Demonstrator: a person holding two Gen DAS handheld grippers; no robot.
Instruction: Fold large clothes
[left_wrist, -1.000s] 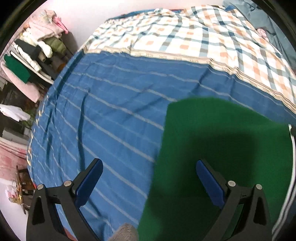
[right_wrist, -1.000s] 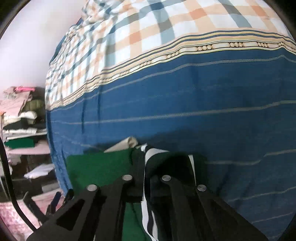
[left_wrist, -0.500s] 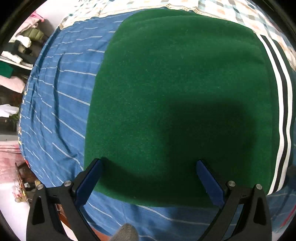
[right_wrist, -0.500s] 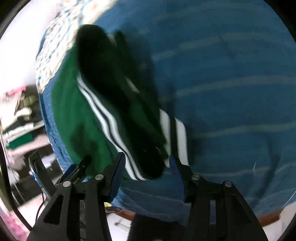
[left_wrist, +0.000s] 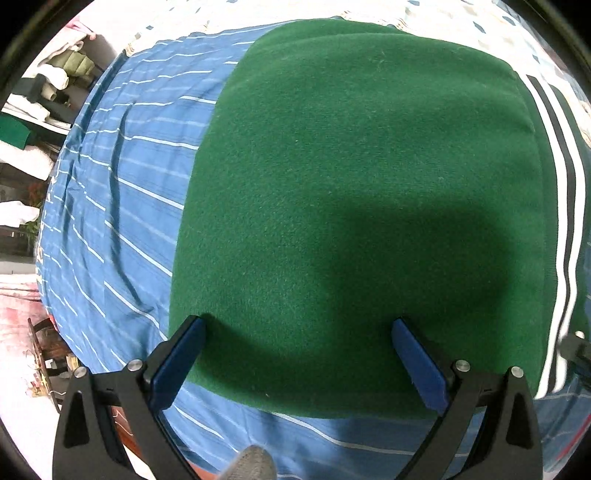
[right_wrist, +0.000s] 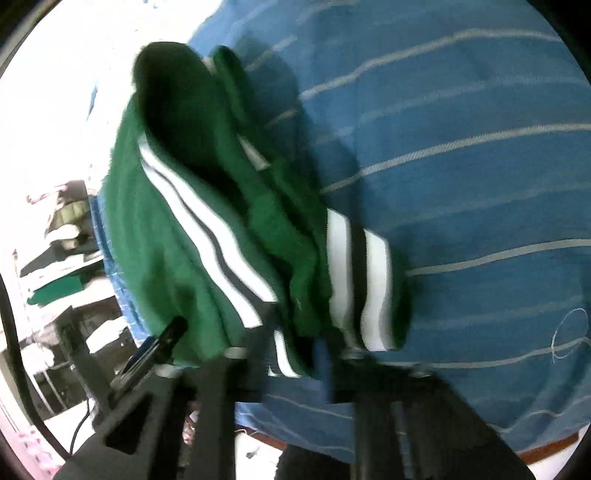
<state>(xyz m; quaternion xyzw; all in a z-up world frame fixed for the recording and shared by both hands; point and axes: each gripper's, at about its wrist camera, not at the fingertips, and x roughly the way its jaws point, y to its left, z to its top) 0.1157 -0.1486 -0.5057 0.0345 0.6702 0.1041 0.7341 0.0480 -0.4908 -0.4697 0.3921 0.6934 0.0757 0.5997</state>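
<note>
The green garment (left_wrist: 354, 206) lies on the blue striped bedspread (left_wrist: 122, 206), near the bed's close edge. In the left wrist view it presents one broad, flat, smooth panel with a clean near edge, and a white-and-dark striped band (left_wrist: 561, 229) runs down its far right side. I judge the main folds largely made. The right side is not finished: in the right wrist view the cloth there stands bunched and lumpy, a striped cuff (right_wrist: 362, 280) lying loose over the heap. That end wants tidying or one more fold.

The left gripper (left_wrist: 295, 354) hangs over the near edge of the panel, pointing steeply down, jaws spread wide. Its blue pads (left_wrist: 177, 362) grip nothing; whether they touch the cloth I cannot tell.

The right gripper (right_wrist: 314, 350) has just been closing. Its jaws stand nearly together, and striped cloth runs down between them at the bunched end; it appears pinched, though blur hides the contact.
</note>
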